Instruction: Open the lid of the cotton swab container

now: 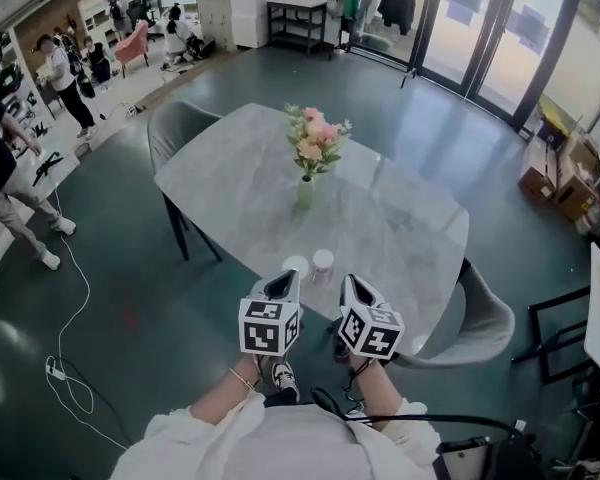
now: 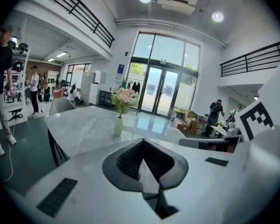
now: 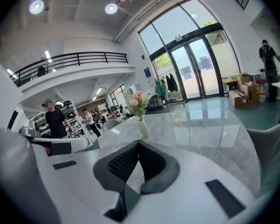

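Grippers, head view: left gripper [image 1: 282, 286] and right gripper [image 1: 354, 290] hover closed and empty by the near edge of the table [image 1: 230, 188], cotton swab container [image 1: 322, 261] just beyond them at 12 o'clock. Left gripper view: jaws pressed together, flower vase [image 2: 118, 125] at 11 o'clock. Right gripper view: jaws together, vase at 12 o'clock.

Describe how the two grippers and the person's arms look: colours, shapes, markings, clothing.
The left gripper and the right gripper have white shells with dark grey ribbed pads. Each carries a cube with black-and-white square markers. The person wears white sleeves and a thin bracelet on the left wrist; a black cable runs by the right arm.
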`<state>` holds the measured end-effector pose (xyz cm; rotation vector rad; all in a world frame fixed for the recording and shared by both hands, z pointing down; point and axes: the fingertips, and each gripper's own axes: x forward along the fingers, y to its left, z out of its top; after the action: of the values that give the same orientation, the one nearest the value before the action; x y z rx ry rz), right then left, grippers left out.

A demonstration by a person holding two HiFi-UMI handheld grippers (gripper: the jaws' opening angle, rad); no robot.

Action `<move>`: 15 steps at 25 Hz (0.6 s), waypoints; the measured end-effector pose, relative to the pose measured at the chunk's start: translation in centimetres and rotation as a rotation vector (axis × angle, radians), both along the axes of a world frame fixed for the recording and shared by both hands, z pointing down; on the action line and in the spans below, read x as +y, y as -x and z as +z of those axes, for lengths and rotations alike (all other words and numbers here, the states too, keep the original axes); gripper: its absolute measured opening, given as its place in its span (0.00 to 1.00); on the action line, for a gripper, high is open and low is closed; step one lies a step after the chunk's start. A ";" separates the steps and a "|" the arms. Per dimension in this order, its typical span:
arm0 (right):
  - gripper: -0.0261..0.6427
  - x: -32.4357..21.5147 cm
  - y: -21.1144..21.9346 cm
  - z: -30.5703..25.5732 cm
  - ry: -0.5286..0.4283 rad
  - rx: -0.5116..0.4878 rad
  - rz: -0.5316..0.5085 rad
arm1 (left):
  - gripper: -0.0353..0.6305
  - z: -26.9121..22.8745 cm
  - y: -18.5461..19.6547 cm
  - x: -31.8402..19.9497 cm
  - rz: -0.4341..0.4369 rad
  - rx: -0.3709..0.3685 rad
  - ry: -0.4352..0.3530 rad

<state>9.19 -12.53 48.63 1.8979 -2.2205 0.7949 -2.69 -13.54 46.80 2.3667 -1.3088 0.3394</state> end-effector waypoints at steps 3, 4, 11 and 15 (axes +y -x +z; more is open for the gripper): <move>0.13 -1.9 0.1 0.7 0.009 -0.017 0.018 | 0.06 0.4 0.0 -1.8 0.021 -0.015 0.001; 0.13 -2.6 0.2 0.9 0.012 -0.020 0.020 | 0.06 0.6 0.2 -2.4 0.024 -0.019 0.003; 0.13 -6.6 1.3 0.6 0.011 0.001 0.035 | 0.06 0.7 1.2 -7.2 0.030 0.005 0.004; 0.13 -6.8 1.2 0.9 0.029 0.025 0.050 | 0.06 1.7 1.4 -8.4 0.030 0.031 0.033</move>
<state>8.04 -19.37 49.58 1.9462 -2.1427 0.8018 -4.05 -21.95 48.47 2.3565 -1.2452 0.3296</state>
